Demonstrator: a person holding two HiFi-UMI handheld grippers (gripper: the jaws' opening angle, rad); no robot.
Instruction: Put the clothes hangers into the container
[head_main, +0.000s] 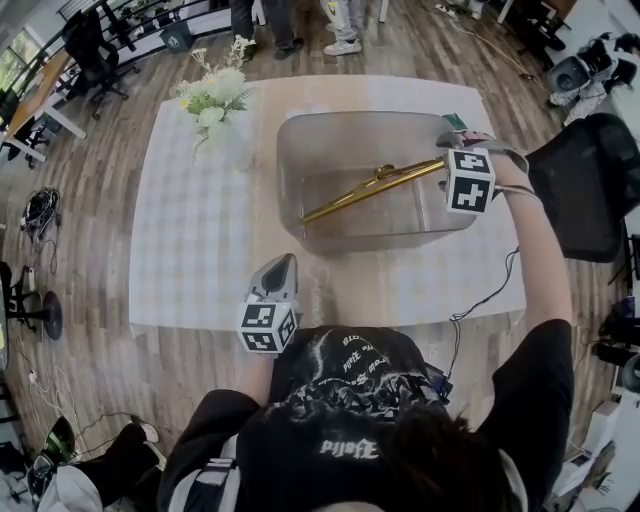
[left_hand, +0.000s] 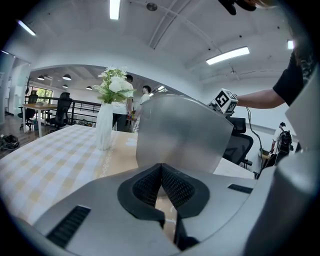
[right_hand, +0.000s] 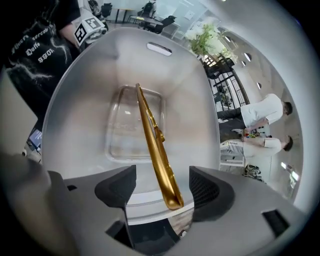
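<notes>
Straddling the tip of the hanger (right_hand: 149, 125), right claw (right_hand: 161, 184) open, not gripping | hanger runs straight ahead into container (right_hand: 80, 100) | left claw (left_hand: 161, 181) closed, farther off.

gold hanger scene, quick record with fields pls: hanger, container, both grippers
hanger: slim gold metal clothes hanger, slanting inside the container, upper end by its rim
container: translucent grey plastic tub on the checked table
right gripper: jaws wide apart either side of the hanger's end, not pressing it
left gripper: jaws together, empty, by the table's near edge
</notes>
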